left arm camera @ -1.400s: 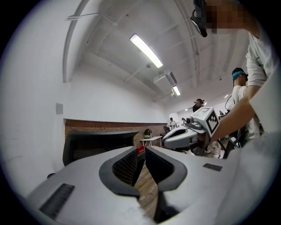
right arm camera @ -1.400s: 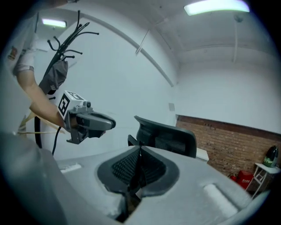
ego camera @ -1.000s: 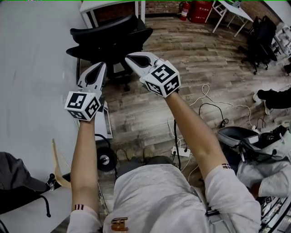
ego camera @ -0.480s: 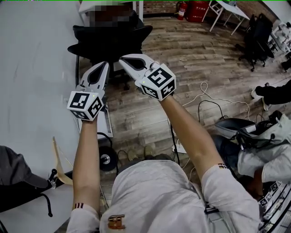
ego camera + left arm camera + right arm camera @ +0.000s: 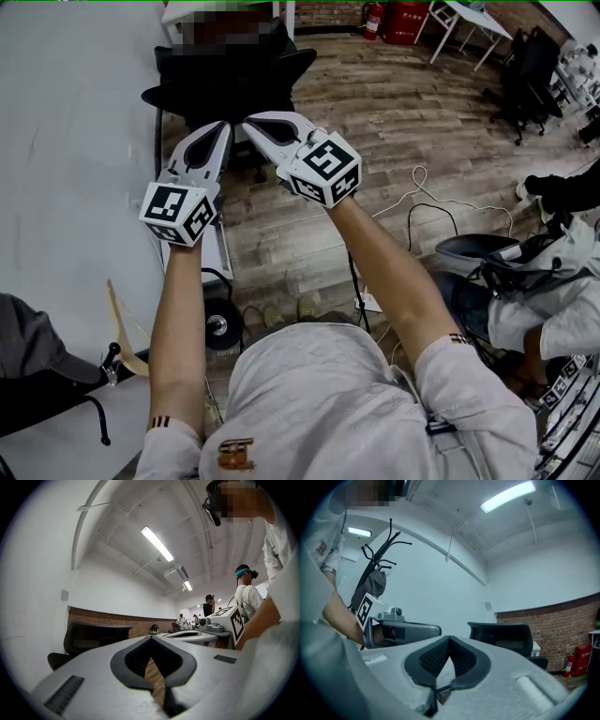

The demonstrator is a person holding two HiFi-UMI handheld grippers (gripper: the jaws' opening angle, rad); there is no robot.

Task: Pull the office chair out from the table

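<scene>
The person's forearms reached forward over the wooden floor (image 5: 403,112). At their ends the left gripper (image 5: 222,127) and right gripper (image 5: 249,123) were held side by side, tips close together. Each had its fingers pressed together on nothing. Beyond the tips, untouched, the black office chair (image 5: 234,75) stood beside the white wall (image 5: 66,112) at left. Just past it was the white table (image 5: 178,11).

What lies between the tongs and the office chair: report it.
Nothing solid. Both gripper views show the office chair beyond the shut left tongs and right tongs, with only open air between.
</scene>
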